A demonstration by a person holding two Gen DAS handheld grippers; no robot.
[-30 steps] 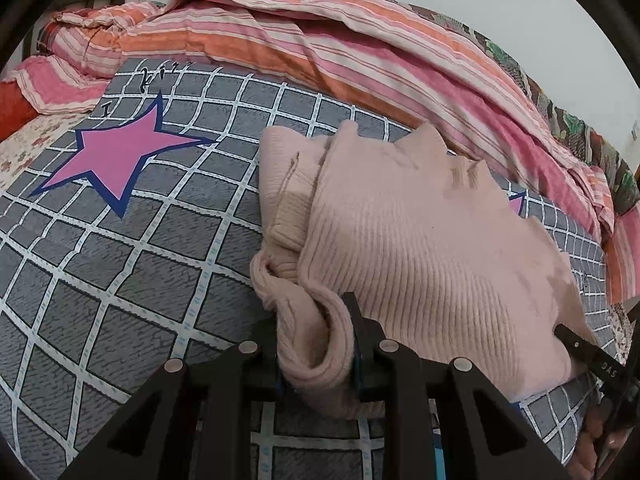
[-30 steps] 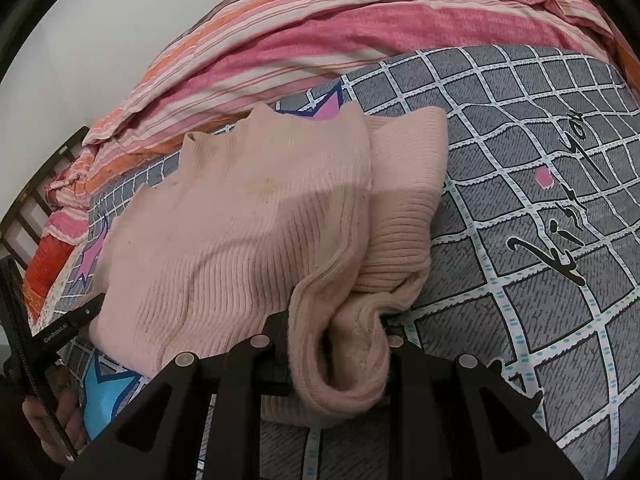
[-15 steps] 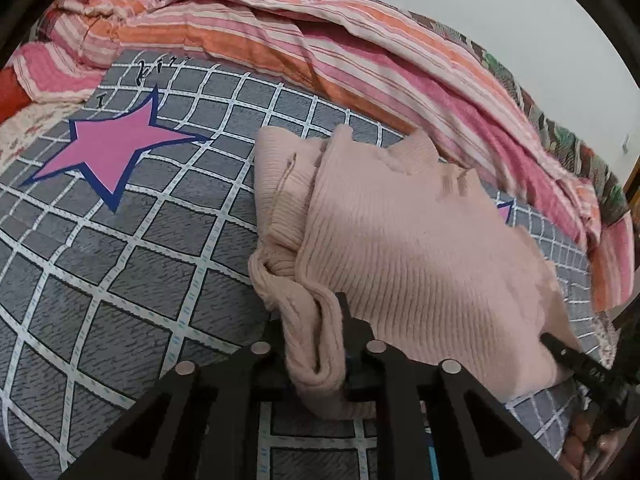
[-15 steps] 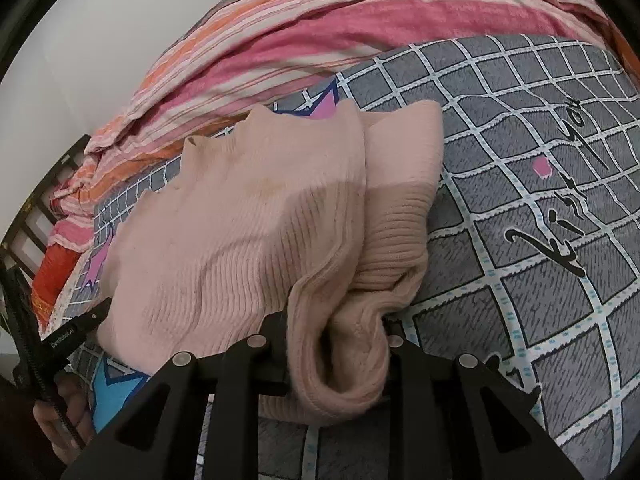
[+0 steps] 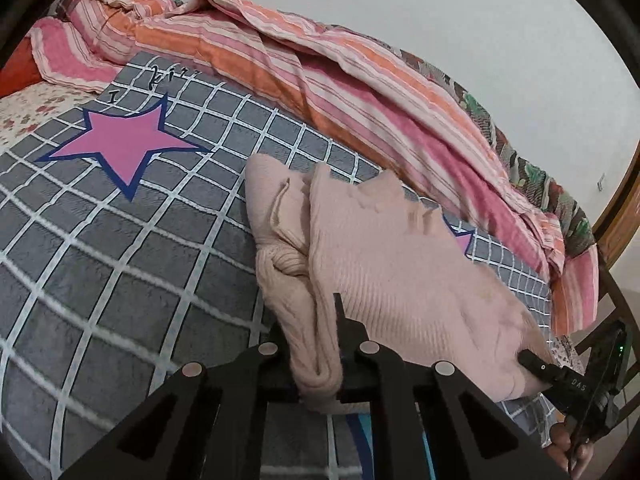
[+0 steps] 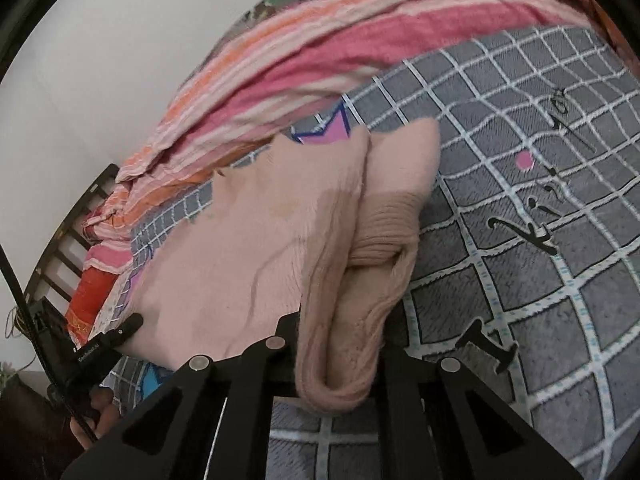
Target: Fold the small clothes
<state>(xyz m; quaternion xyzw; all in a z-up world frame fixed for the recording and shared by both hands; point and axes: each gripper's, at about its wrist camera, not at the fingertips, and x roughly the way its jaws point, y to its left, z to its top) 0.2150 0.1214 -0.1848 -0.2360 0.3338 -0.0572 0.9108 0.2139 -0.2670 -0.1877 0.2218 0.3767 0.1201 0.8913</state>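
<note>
Pink ribbed knit sweater [image 5: 400, 280], partly folded, lying on the grey checked bed cover [image 5: 120, 260]; soft, limp, likely to sag, best held at bunched edges. Left claw [image 5: 316, 344] and right claw [image 6: 340, 344] each clamp one near-edge roll. Striped quilt [image 5: 320, 80] behind.

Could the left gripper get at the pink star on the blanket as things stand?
Probably not yet: the left gripper is shut on the pink sweater. The pink star itself lies uncovered, off to the side on the checked blanket.
</note>
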